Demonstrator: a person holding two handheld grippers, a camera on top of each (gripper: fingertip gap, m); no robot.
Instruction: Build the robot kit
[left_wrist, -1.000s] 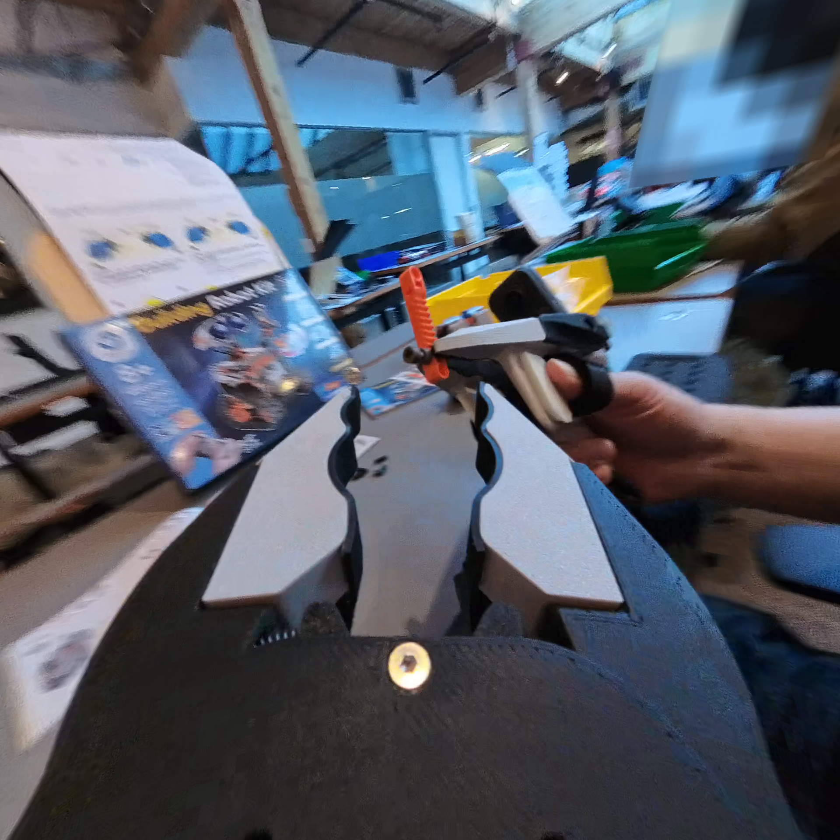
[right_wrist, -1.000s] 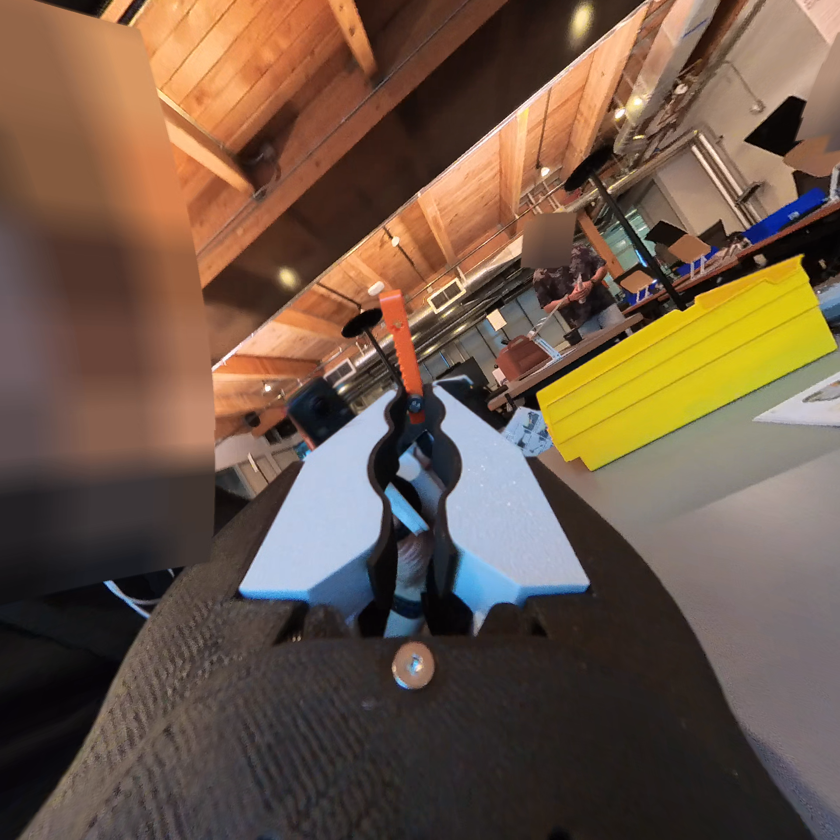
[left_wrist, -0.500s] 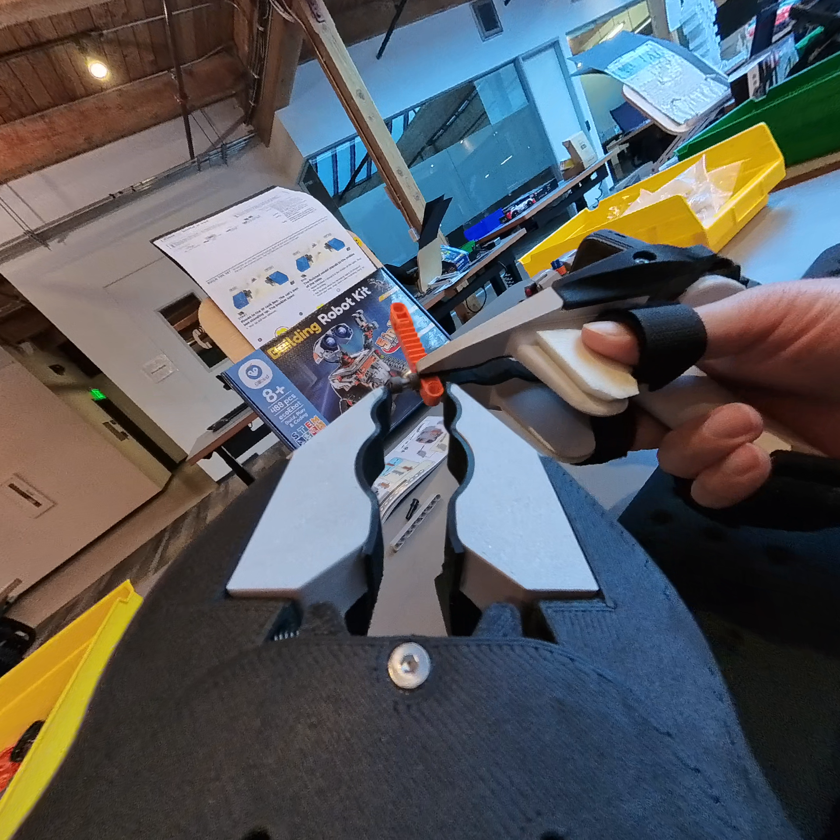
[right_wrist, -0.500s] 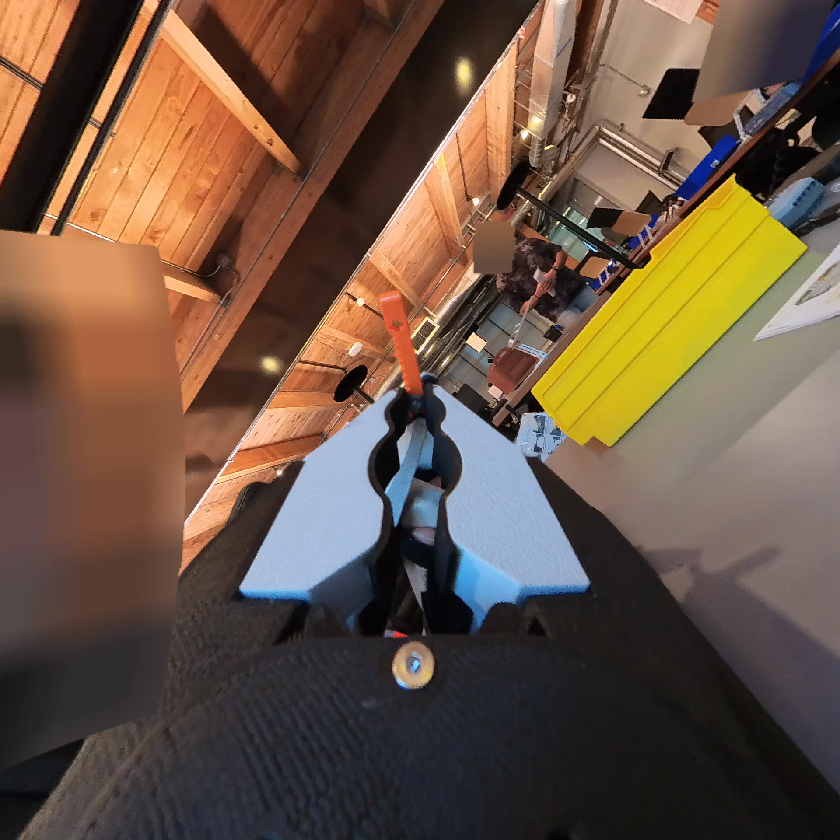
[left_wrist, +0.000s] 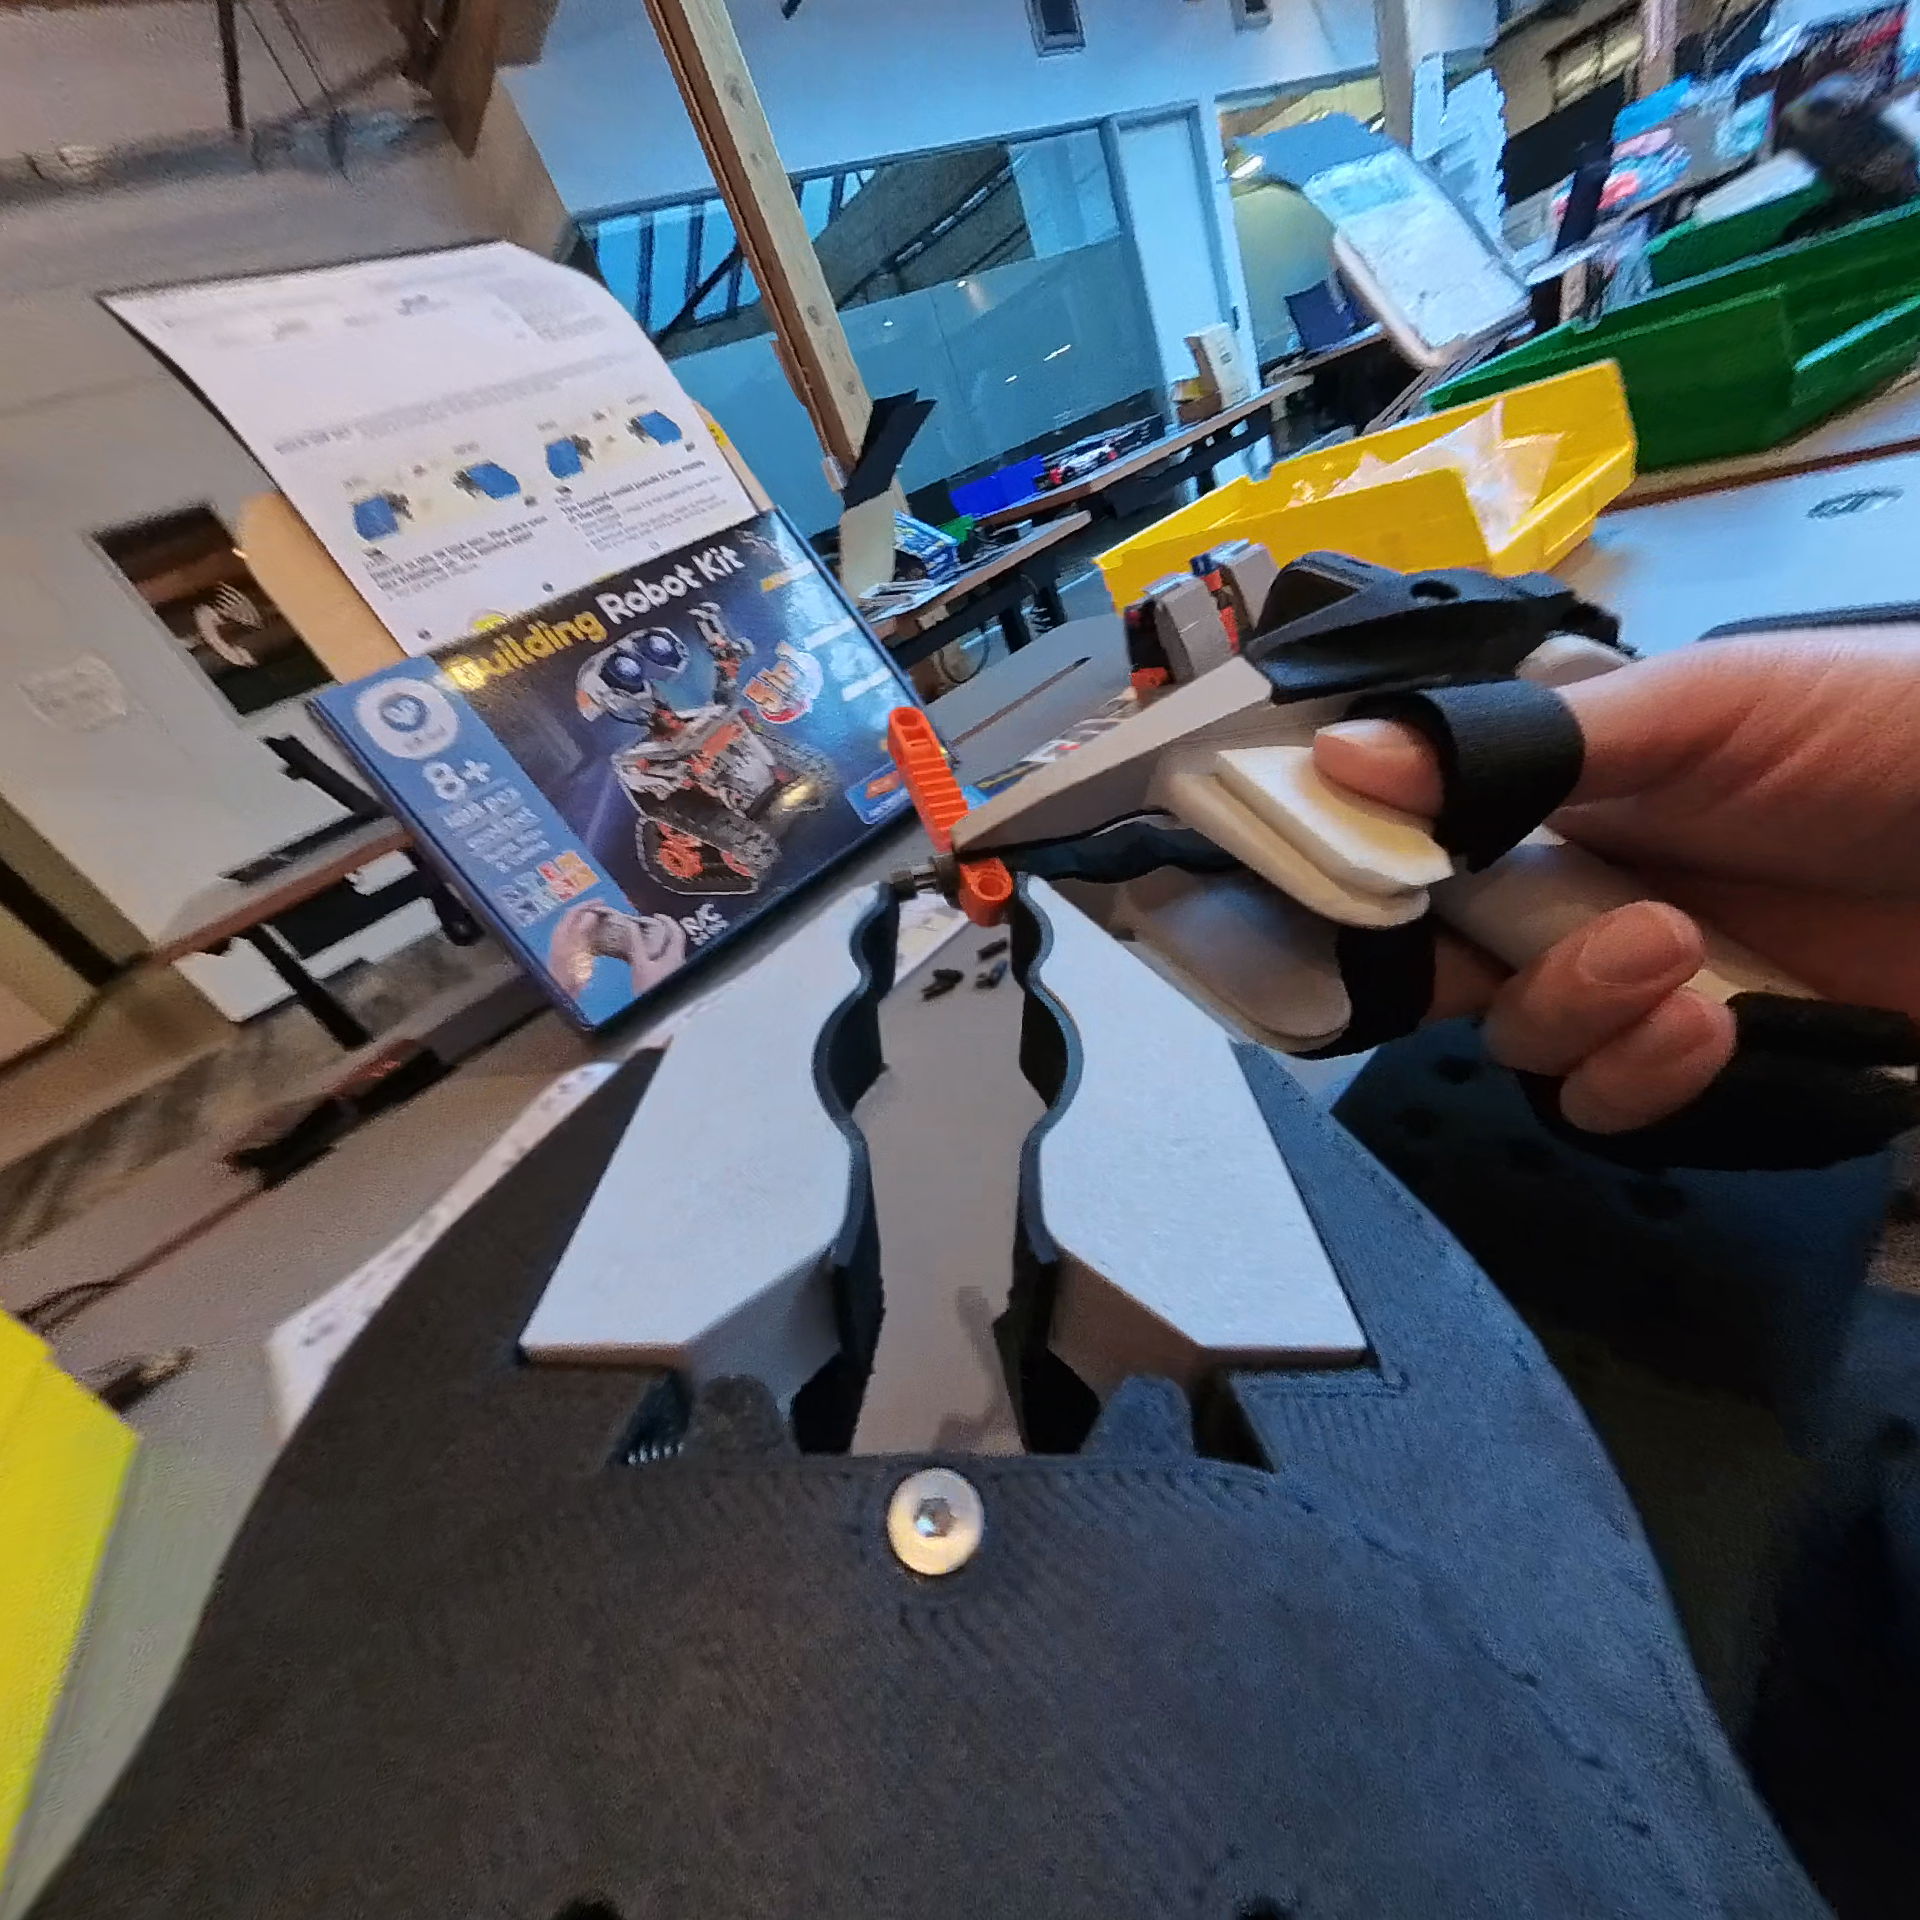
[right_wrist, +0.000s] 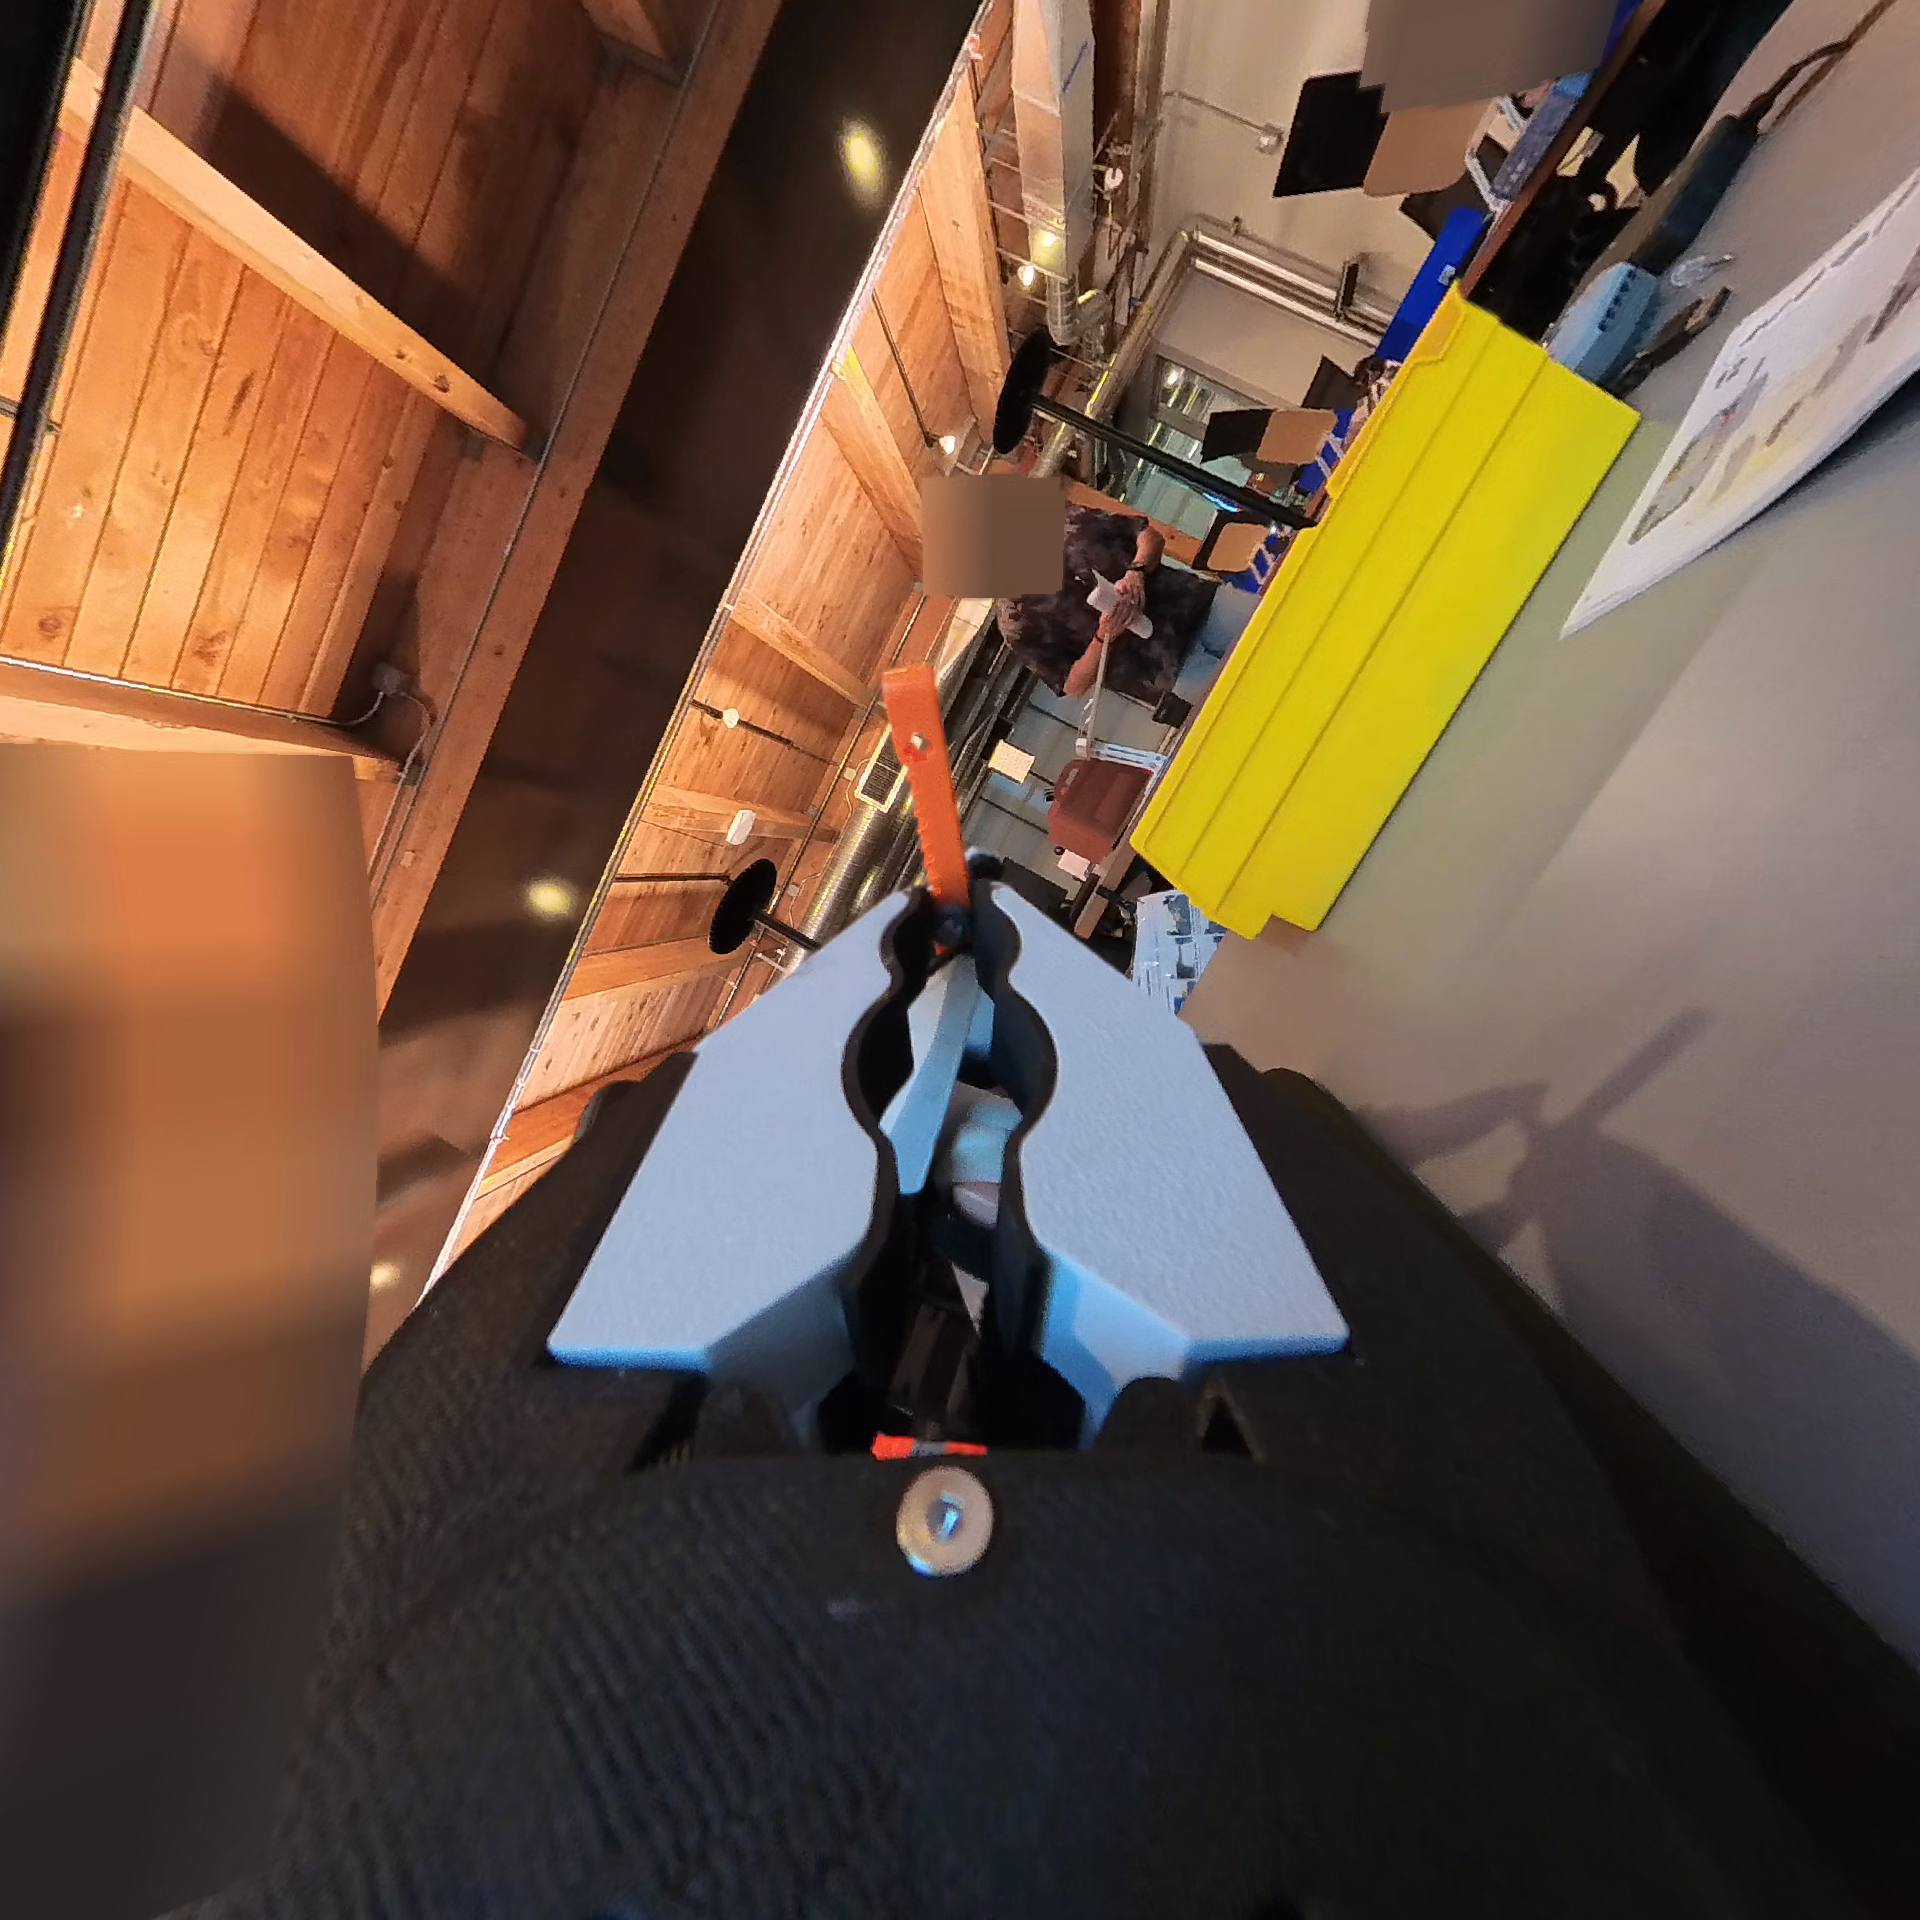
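Note:
My right gripper (right_wrist: 948, 920) is shut on the lower end of an orange toy beam (right_wrist: 925, 790) with a black pin through it. The beam sticks up past the tips. In the left wrist view that gripper comes in from the right in a person's hand (left_wrist: 1704, 831), still pinching the orange beam (left_wrist: 932, 792). My left gripper (left_wrist: 953, 909) is open and empty. Its tips sit just under the beam's lower end, which is nearest the right fingertip (left_wrist: 1039, 925). The black pin (left_wrist: 914, 881) pokes out to the left.
A blue robot kit box (left_wrist: 623, 790) leans under a curled instruction sheet (left_wrist: 436, 436). Small black parts (left_wrist: 966, 977) lie on the grey table. Yellow bins (left_wrist: 1403, 499) (right_wrist: 1382, 665), a green bin (left_wrist: 1766, 343) and a booklet (right_wrist: 1766, 416) stand behind. A person (right_wrist: 1101, 613) sits far off. Less than 4 cm separates the two grippers' tips.
My left gripper's jaws have narrowed. The right gripper has brought the orange beam down to the left tips. The right wrist view has rolled further over.

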